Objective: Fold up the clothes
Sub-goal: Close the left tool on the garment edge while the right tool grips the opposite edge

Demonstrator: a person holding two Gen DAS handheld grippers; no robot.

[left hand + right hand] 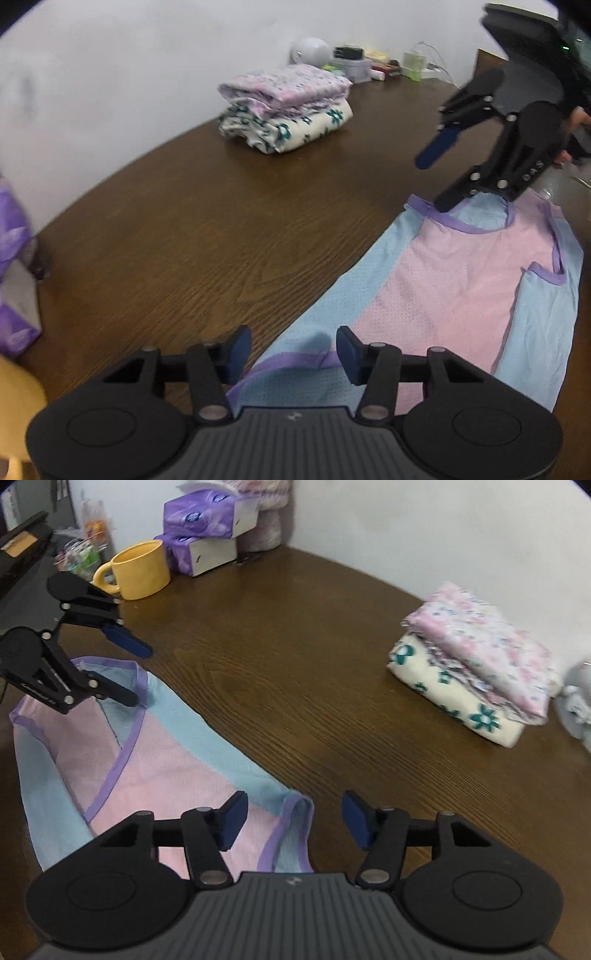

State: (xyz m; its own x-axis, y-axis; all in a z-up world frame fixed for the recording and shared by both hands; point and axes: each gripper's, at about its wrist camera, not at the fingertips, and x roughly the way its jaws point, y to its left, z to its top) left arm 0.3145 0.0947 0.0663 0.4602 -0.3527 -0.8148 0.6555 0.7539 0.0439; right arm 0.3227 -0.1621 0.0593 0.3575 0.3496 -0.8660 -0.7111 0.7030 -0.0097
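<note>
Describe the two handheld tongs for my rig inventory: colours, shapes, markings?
Both match. The left tongs and right tongs have black linkage arms with silver pivot pins, dark blue fingertip pads, two round black discs flanking a ribbed grey body bearing a small pale logo. Pale lettering runs along one arm, unreadable.

I see a table (177, 229) of dark brown wood with a visible grain and a faint sheen. The pink and blue top (461, 280) near me is thin cloth with a fine perforated mesh texture and smooth purple binding at its edges. On the far side, the folded stack (476, 686) is soft printed cloth, matt. Both the left gripper (293, 350) and the right gripper (293, 818) look like matt black plastic with small metal pins and blue pads (234, 819). The yellow mug (140, 570) is smooth and slightly glossy. The purple tissue packs (199, 518) have shiny wrappers.
</note>
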